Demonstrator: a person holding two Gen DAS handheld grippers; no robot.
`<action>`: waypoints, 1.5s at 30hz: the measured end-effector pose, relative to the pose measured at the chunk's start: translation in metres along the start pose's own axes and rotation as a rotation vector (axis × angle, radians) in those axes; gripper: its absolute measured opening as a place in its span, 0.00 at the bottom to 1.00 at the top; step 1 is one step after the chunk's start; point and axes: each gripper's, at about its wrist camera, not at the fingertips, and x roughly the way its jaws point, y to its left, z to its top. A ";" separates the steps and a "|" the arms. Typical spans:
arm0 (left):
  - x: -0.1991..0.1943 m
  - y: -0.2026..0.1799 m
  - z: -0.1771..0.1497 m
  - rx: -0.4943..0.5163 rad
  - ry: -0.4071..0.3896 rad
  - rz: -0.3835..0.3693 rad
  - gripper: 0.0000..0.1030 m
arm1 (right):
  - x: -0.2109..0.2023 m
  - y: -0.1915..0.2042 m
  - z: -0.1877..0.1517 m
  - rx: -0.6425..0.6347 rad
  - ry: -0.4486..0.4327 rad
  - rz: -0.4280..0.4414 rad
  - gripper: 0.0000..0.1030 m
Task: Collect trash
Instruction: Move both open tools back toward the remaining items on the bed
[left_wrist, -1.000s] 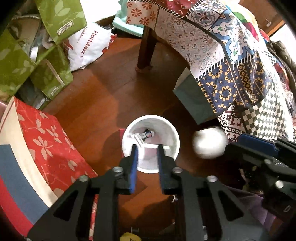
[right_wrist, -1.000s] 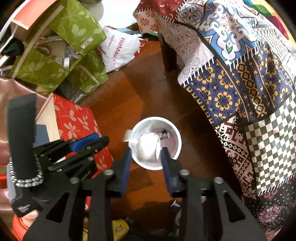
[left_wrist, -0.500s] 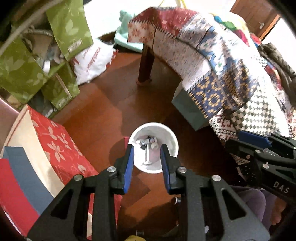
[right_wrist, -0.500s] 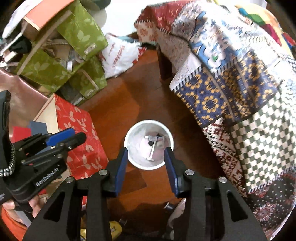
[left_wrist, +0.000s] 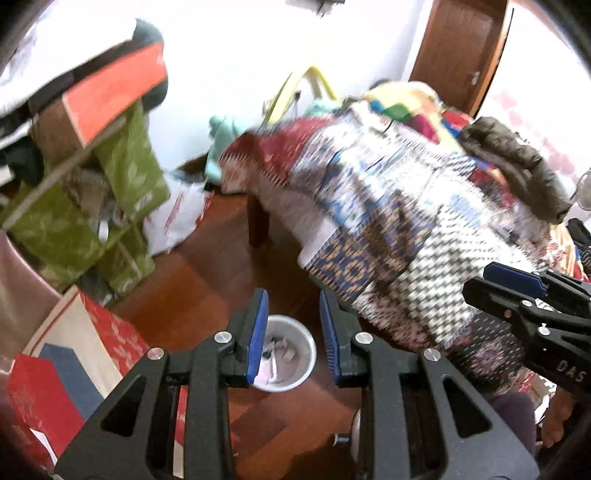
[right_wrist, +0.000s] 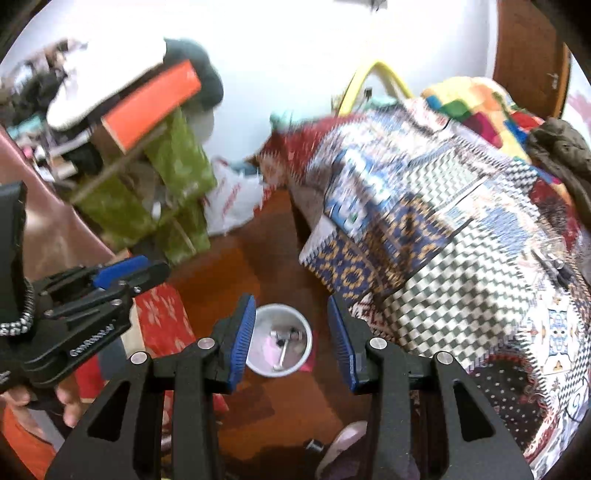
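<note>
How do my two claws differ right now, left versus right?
The left claw has its blue pads closer together; the right claw stands a little wider. In its own view the left claw's left pad overlaps the white bin; the right claw's pads flank the bin without covering it. Both are empty, above the bin, angled down.

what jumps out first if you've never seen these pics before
The patchwork quilt draped over the table fills the right side, its checks and blue-and-gold blocks loudest. Low in the middle, a white bin stands on the wooden floor with scraps inside, framed between the blue pads of the empty right tool. On the left, green leaf-print bags are piled under an orange box.
</note>
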 end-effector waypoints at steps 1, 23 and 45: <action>-0.006 -0.006 0.003 0.004 -0.016 -0.007 0.26 | -0.007 -0.002 0.000 0.002 -0.020 -0.002 0.36; -0.044 -0.233 0.067 0.260 -0.186 -0.229 0.30 | -0.157 -0.171 -0.023 0.148 -0.311 -0.259 0.38; 0.145 -0.377 0.086 0.401 0.072 -0.285 0.32 | -0.087 -0.394 -0.053 0.422 -0.136 -0.354 0.46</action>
